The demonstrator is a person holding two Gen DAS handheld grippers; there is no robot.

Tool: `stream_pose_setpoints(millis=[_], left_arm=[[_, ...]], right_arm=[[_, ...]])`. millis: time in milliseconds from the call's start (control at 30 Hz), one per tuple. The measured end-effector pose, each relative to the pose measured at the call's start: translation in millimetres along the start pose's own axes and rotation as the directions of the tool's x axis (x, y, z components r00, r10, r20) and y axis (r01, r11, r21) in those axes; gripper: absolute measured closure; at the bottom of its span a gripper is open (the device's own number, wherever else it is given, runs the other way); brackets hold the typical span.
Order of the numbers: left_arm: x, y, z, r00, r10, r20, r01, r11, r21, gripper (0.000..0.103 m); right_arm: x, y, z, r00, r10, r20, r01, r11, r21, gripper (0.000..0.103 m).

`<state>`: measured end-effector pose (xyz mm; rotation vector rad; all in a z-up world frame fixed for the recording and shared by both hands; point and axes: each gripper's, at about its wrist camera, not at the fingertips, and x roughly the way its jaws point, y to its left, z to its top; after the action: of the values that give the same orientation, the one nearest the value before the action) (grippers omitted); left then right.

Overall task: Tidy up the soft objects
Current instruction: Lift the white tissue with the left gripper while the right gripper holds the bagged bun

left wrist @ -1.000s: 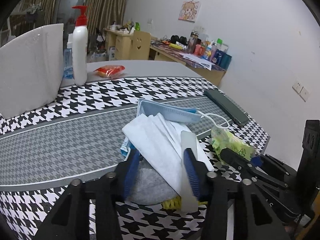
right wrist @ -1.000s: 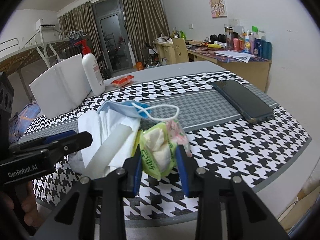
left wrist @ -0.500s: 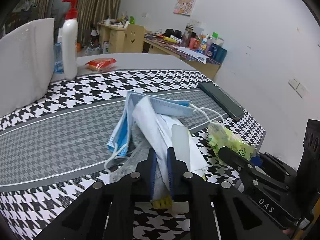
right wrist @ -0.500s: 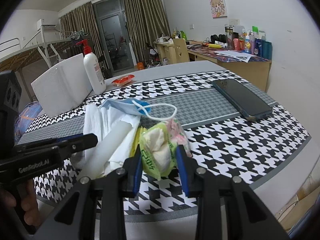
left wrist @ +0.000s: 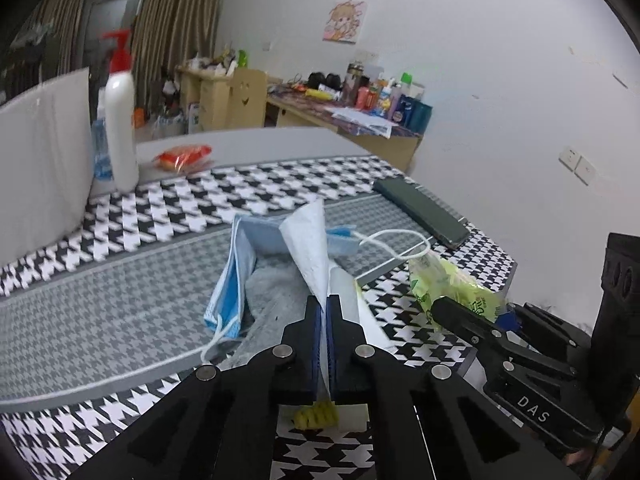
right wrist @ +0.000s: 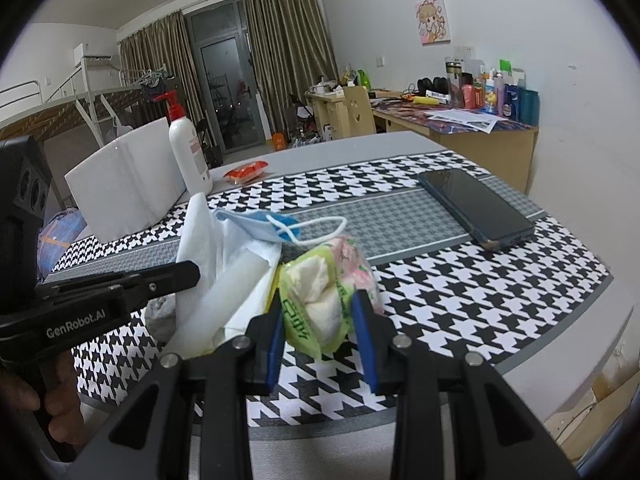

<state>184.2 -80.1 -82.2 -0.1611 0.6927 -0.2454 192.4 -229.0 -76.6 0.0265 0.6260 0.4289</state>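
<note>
A pile of soft things lies on the houndstooth cloth: a blue face mask [left wrist: 240, 264], a grey cloth [left wrist: 272, 296] and a white tissue [left wrist: 310, 240]. My left gripper [left wrist: 324, 308] is shut on the white tissue and holds it pinched up on edge; it also shows in the right wrist view [right wrist: 196, 232]. My right gripper [right wrist: 318, 312] is shut on a green tissue packet [right wrist: 320, 292], which also shows in the left wrist view [left wrist: 452, 284], just right of the pile.
A dark phone [right wrist: 476, 208] lies on the right of the table. A white pump bottle [right wrist: 188, 152], a white foam box [right wrist: 124, 184] and a red snack packet [right wrist: 246, 170] stand at the back left. The table edge [right wrist: 560, 320] is near right.
My left gripper has closed from open around the pile to shut on the white tissue and lifted it upright, uncovering the mask and grey cloth. The right gripper has held still on the packet.
</note>
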Motion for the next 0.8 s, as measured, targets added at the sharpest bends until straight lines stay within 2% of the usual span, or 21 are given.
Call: stream_pose_setpoints(millis=[200,400,500,533,567,600,633,667,800], left_arm=[[-9,-4,6,1.000,-0.012,0.026,0.011,1.000,0.029,0.101],[3,-2,0,1.000,0.011,-0.022,-0.011,1.000,0.027,0.101],[11,1,-2,0.997,0.047,-0.053,-0.046,0.999,0.012,0.099],[13,2,-2,0.997,0.051,-0.058,-0.050,0.999,0.008,0.092],[13,2,-3,0.997,0.050,-0.062,-0.050,0.999,0.004,0.079],[14,2,-4,0.997,0.049,-0.064,-0.049,0.999,0.001,0.069],[14,1,-4,0.997,0.048,-0.065,-0.048,0.999,0.002,0.050],[14,1,-5,0.997,0.046,-0.065,-0.046,0.999,0.002,0.042],[21,-6,-7,0.996,0.041,-0.080,-0.039,0.999,0.022,0.042]], right_arm=[[-7,1,4,1.000,0.000,0.025,0.000,1.000,-0.003,0.066],[-10,2,3,1.000,-0.004,0.026,0.004,1.000,-0.007,0.066],[-11,0,3,1.000,-0.007,0.024,0.008,1.000,-0.008,0.066],[-12,0,2,1.000,-0.008,0.025,0.008,1.000,-0.007,0.066],[-12,0,2,1.000,-0.009,0.025,0.010,1.000,-0.007,0.066],[-12,0,1,1.000,-0.011,0.023,0.011,1.000,-0.006,0.066],[-11,0,1,1.000,-0.012,0.022,0.012,1.000,-0.006,0.066],[-11,0,0,1.000,-0.013,0.020,0.013,1.000,-0.004,0.066],[-9,0,-1,1.000,-0.009,0.015,0.010,1.000,-0.003,0.066]])
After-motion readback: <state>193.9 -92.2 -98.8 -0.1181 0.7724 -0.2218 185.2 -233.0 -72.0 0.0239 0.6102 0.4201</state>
